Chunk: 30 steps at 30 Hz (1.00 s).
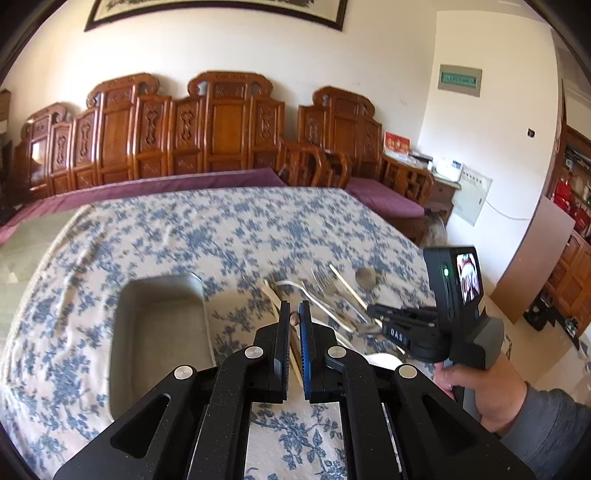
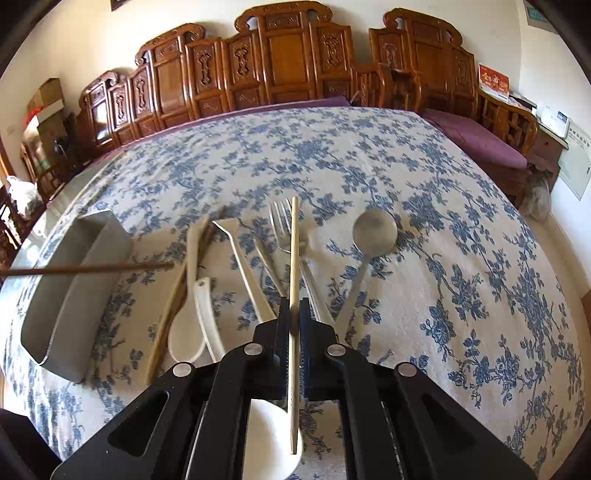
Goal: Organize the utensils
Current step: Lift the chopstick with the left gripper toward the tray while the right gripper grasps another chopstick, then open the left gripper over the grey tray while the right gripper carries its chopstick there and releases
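the right gripper (image 2: 294, 314) at lower centre of its view is clamped on a pale chopstick (image 2: 294, 258) that runs straight up the frame. the left gripper (image 1: 294, 314) is pinched on the end of a dark chopstick (image 2: 92, 268), which crosses the grey tray (image 2: 59, 314) at left. a fork (image 2: 282, 225), grey spoon (image 2: 373, 229) and white spoons (image 2: 186, 332) lie on the floral tablecloth (image 2: 443, 221) in mid-frame.

A home's sitting room. Carved wooden benches (image 2: 280, 55) with purple cushions (image 2: 476, 140) line the wall under a framed picture (image 1: 218, 11). A blue-flowered tablecloth (image 2: 332, 155) covers the table
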Each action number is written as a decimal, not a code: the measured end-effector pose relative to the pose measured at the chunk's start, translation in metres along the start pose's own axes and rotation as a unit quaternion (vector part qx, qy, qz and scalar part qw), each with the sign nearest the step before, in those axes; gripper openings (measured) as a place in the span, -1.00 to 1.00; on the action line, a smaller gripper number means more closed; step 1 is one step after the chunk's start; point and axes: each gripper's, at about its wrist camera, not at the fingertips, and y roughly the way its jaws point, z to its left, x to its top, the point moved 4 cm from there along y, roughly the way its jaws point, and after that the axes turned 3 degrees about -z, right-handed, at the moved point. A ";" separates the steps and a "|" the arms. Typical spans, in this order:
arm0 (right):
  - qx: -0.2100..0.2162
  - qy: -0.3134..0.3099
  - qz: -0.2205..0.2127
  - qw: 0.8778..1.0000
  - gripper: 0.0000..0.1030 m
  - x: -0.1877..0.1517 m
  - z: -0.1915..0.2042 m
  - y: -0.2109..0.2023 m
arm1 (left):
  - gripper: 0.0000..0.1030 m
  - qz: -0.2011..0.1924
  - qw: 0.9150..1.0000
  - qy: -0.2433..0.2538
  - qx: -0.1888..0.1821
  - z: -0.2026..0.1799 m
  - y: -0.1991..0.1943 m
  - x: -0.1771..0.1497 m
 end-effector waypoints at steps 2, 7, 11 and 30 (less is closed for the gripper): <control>0.005 -0.001 -0.005 1.000 -0.89 0.001 0.003 -0.003 | -0.93 -0.014 1.000 -0.001 0.008 0.004 -0.010 0.007; 0.021 -0.002 -0.014 1.000 -0.89 0.005 0.010 -0.009 | -0.93 -0.044 0.998 0.005 0.041 0.017 -0.033 0.022; 0.036 -0.006 -0.019 0.999 -0.89 0.007 0.019 -0.013 | -0.93 -0.056 0.996 0.001 0.072 0.038 -0.046 0.029; 0.072 -0.045 -0.017 0.996 -0.89 -0.001 0.054 -0.018 | -0.92 0.013 0.988 -0.039 0.152 0.108 0.001 -0.023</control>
